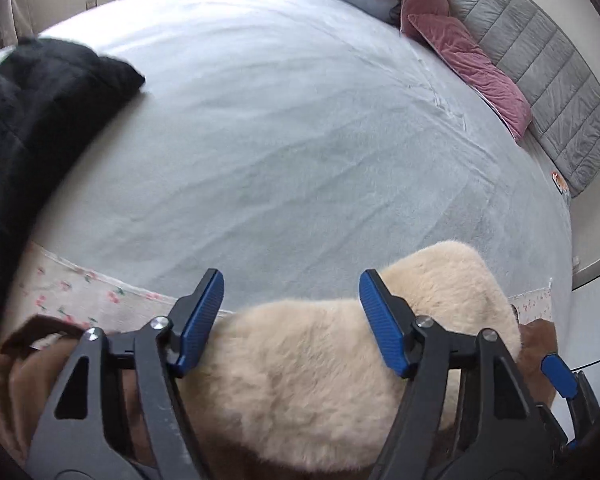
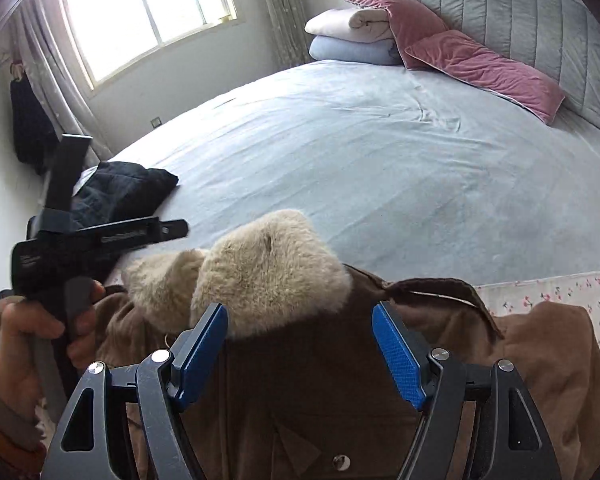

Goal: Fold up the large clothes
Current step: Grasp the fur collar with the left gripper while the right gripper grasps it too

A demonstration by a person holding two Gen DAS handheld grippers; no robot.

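Note:
A brown coat [image 2: 308,396] with a cream fur collar [image 2: 268,268] lies bunched at the near edge of the bed. My left gripper [image 1: 292,320] is open, its blue pads spread over the fur collar [image 1: 320,364] without closing on it. My right gripper [image 2: 300,344] is open just above the coat's brown back below the collar. The left gripper's body, held in a hand [image 2: 32,332], shows at the left of the right wrist view. The tip of a right gripper finger [image 1: 560,376] shows at the lower right of the left wrist view.
A wide light blue bed [image 2: 380,152] stretches ahead. A folded black garment [image 1: 40,112] lies at its left edge. Pink cushions [image 2: 480,64] and folded blankets [image 2: 352,36] lie by the grey headboard [image 2: 520,12]. A floral sheet [image 1: 84,292] hangs at the near edge. A window [image 2: 148,12] is at far left.

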